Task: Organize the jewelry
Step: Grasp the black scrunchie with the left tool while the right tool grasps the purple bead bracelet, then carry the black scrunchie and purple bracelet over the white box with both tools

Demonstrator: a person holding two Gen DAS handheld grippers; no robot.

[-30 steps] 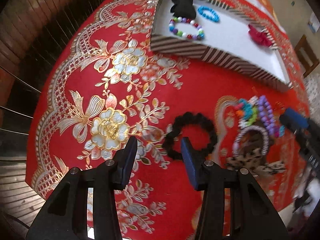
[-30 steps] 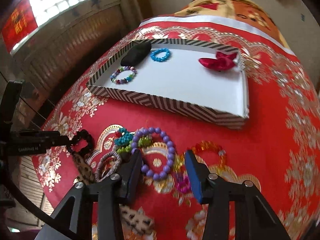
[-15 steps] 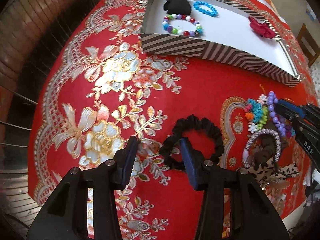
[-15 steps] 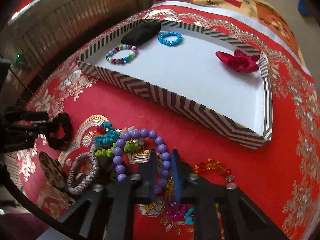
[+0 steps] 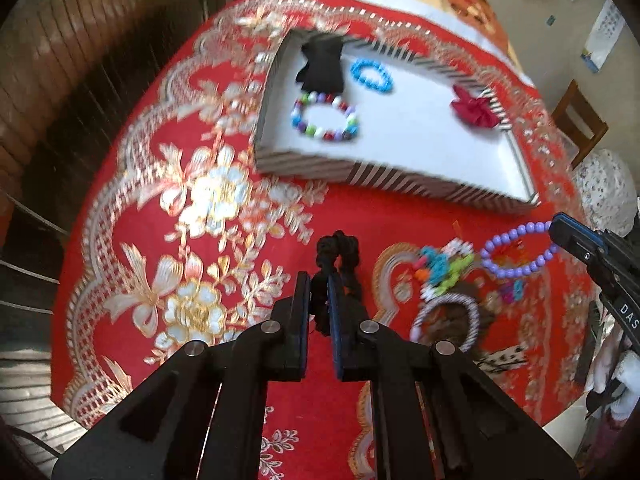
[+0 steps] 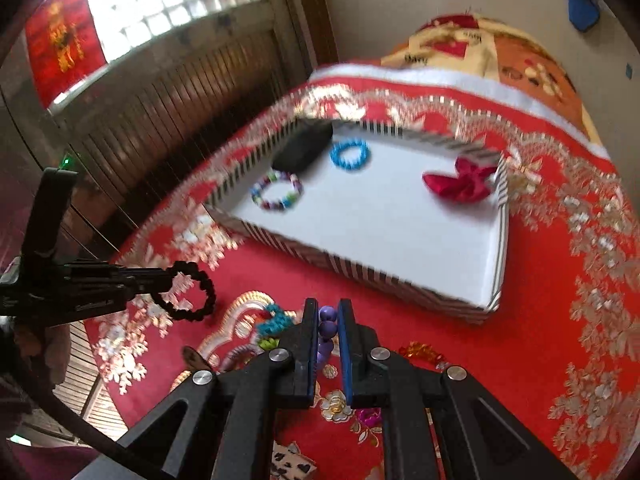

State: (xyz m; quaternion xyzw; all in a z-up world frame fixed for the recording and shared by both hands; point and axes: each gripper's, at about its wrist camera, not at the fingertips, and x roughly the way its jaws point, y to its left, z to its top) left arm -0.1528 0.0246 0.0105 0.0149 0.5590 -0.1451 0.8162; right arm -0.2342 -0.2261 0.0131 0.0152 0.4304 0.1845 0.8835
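Observation:
My left gripper is shut on a black scrunchie and holds it above the red cloth; it hangs as a ring in the right wrist view. My right gripper is shut on a purple bead bracelet, which hangs from it in the left wrist view. The striped white tray beyond holds a multicolour bead bracelet, a blue bracelet, a black pouch and a red bow.
A pile of jewelry lies on the red flowered cloth, with a grey braided band and a leopard-print piece. An orange bead bracelet lies near my right gripper. A wooden chair stands at far right.
Both grippers closed and lifted: the left took the black scrunchie off the cloth, the right raised the purple bracelet out of the pile. Both views have pulled back from the table.

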